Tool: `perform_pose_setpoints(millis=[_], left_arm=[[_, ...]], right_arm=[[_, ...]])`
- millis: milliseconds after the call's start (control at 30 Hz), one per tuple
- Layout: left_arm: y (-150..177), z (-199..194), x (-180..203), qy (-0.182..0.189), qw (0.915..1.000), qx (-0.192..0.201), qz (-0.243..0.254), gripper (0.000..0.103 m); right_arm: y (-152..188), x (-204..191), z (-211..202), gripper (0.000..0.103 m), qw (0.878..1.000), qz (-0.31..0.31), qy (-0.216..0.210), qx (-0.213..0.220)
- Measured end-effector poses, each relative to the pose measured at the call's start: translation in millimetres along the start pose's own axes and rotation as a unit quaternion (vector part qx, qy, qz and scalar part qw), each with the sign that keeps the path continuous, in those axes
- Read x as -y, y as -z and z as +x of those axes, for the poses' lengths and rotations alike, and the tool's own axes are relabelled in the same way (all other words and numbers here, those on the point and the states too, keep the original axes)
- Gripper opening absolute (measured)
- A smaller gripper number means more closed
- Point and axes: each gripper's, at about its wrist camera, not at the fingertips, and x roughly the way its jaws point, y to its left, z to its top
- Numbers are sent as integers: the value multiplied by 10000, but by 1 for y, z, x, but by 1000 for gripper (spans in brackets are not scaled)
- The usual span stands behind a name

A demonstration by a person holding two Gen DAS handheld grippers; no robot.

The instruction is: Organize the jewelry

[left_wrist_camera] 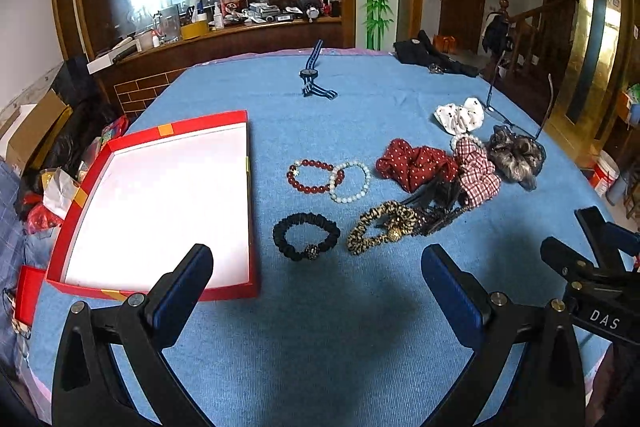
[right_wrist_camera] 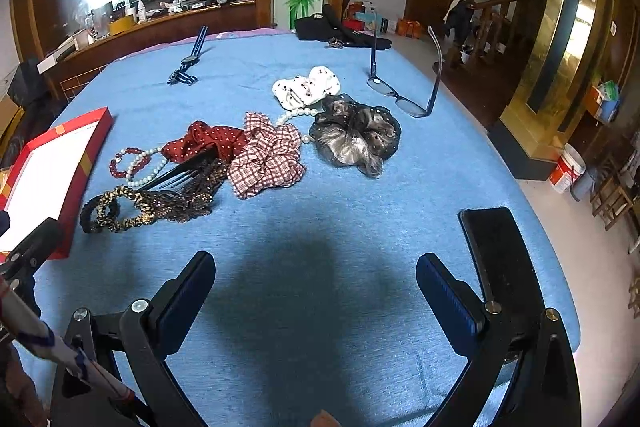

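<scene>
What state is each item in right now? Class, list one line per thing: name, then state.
Red box: open, nothing inside.
Eyeglasses: unfolded, resting lens-down, temples raised.
Red bead bracelet: flat on cloth, overlapping white bead bracelet.
Black scrunchie: lying alone, untouched.
Leopard scrunchie: against the dark comb.
Checked scrunchie: crumpled in the pile.
Watch: strap unbuckled.
Left gripper: open, holding nothing.
Right gripper: open, holding nothing.

**Both grippers open and empty**

The left gripper [left_wrist_camera: 316, 267] hangs with its two blue-padded fingers [left_wrist_camera: 188, 287] spread wide apart, nothing between them. The right gripper [right_wrist_camera: 316, 275] is posed the same way, jaws wide and empty, fingers [right_wrist_camera: 444, 295] pointing forward. In the left wrist view the right gripper [left_wrist_camera: 592, 259] shows at the right edge, just beside the left one.
</scene>
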Motion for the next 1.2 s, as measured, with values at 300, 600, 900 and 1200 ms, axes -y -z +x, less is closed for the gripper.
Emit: perform_pose_setpoints(millis=[300,600,900,1200], left_arm=[[4,0,3,32,10000,-16,44,103],[7,1,1,22,10000,-57,41,103],[9,1,3,-4,9999,-56,150,103],[12,6,13,3,9995,-69,302,103]], right_arm=[[1,-1,-5,102,10000,-17,20,28],[2,-2,-6,102,10000,-32,-3,19],[1,-3,-5,102,10000,-13,-45,6],[0,-2,-1,102,10000,15,-41,-45]])
